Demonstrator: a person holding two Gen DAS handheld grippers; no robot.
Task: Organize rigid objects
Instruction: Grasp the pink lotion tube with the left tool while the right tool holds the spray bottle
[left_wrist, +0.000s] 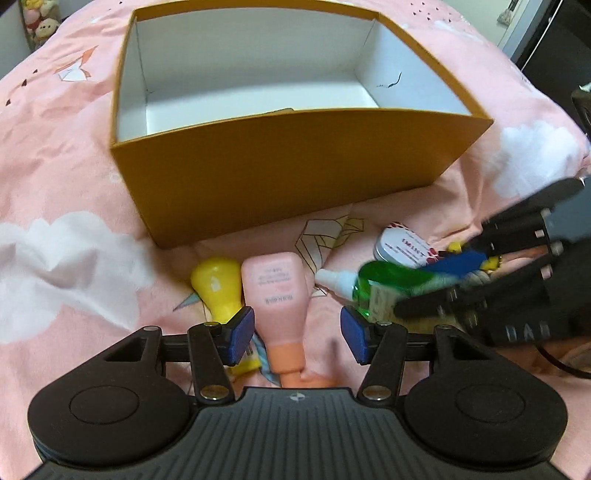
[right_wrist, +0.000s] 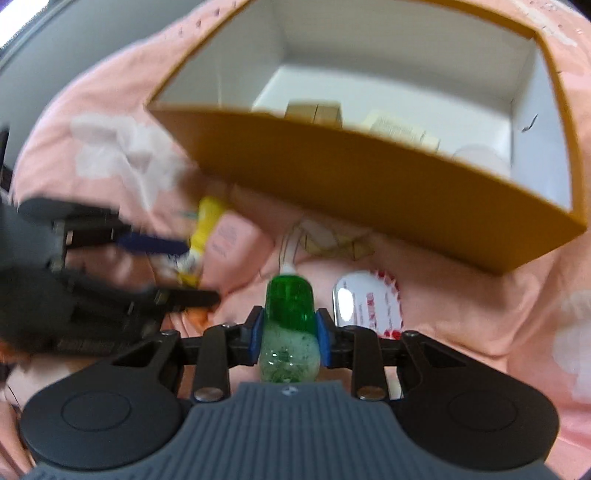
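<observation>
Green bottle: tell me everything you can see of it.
The green bottle is small, clear green plastic with a white cap and a pale label. Foamy liquid shows in the end near the camera. It lies along the right tool, cap pointing away toward the box, blue pads clamped on both sides. Whether it touches the pink sheet is unclear.
</observation>
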